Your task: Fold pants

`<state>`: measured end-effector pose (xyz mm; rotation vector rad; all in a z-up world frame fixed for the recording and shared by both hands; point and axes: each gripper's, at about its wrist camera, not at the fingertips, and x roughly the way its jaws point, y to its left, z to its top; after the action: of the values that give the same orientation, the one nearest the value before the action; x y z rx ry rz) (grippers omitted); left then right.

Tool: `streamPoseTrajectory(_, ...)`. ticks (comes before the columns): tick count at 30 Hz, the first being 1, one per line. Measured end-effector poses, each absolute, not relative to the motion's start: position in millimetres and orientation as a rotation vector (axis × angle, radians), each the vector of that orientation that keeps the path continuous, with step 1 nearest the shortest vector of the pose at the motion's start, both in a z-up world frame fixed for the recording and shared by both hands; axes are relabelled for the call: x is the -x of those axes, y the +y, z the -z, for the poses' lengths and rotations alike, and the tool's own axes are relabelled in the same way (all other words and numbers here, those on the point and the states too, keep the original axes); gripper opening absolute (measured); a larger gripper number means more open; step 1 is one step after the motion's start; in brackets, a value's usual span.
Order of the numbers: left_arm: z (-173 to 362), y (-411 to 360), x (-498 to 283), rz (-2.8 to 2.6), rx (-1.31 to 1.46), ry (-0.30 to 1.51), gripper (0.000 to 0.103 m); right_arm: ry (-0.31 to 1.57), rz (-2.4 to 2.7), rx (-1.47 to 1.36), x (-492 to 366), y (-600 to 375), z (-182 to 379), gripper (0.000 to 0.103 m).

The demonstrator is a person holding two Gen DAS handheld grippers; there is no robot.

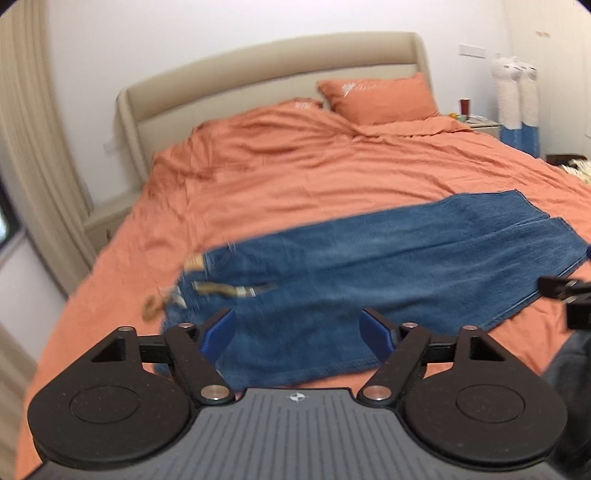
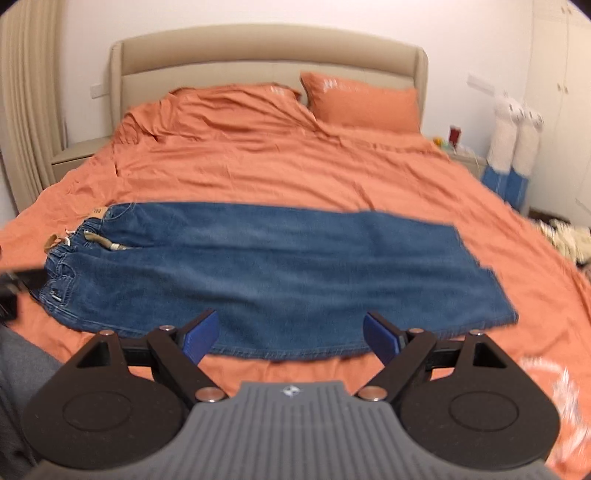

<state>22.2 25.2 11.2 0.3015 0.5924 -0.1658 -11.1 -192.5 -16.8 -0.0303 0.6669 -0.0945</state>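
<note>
Bedroom with plain white walls (image 2: 258, 14). Wide bed (image 2: 258, 173) under rumpled orange bedding, beige padded headboard (image 2: 266, 55) against the far wall, two orange pillows (image 2: 364, 107) below it. Beige curtain (image 1: 33, 147) hanging at left beside a window edge (image 1: 7, 225). Nightstand (image 2: 77, 155) left of the bed, another (image 1: 484, 125) at right with small items. White wardrobe (image 2: 561, 74) at far right.
</note>
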Motion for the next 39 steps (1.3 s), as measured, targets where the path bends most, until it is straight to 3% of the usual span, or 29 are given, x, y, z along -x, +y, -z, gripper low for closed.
streamPoseTrajectory(4, -17, 49, -44, 0.282, -0.406, 0.55, 0.078, 0.631, -0.043, 0.102, 5, -221, 20, 0.082)
streamPoseTrajectory(12, 8, 89, -94, 0.452, -0.664, 0.615, 0.078, 0.623, -0.174, 0.165, -25, -294, 8, 0.082)
streamPoseTrajectory(18, 66, 111, -133, 0.533, -0.86, 0.812, 0.078, 0.63, -0.106, 0.265, -66, -354, 15, 0.082)
streamPoseTrajectory(21, 101, 116, -148, 0.567, -0.94, 0.91, 0.078, 0.749, -0.07, 0.348, -94, -385, 33, 0.08)
streamPoseTrajectory(26, 148, 123, -173, 0.662, -0.996, 1.091, 0.078, 0.888, 0.01, 0.275, -122, -443, 60, 0.051)
streamPoseTrajectory(30, 172, 120, -180, 0.702, -1.025, 1.128, 0.077, 0.957, 0.063, 0.282, -132, -468, 79, 0.048)
streamPoseTrajectory(34, 188, 116, -180, 0.692, -1.048, 1.102, 0.076, 1.03, 0.045, 0.354, -135, -475, 98, 0.036)
streamPoseTrajectory(35, 189, 116, -180, 0.679, -1.047, 1.101, 0.073, 1.049, 0.035, 0.375, -135, -477, 102, 0.034)
streamPoseTrajectory(37, 188, 114, -177, 0.645, -1.046, 1.091, 0.044, 1.088, 0.022, 0.424, -135, -481, 113, 0.034)
streamPoseTrajectory(39, 181, 115, -172, 0.617, -1.008, 1.074, 0.03, 1.127, -0.006, 0.456, -134, -484, 121, 0.033)
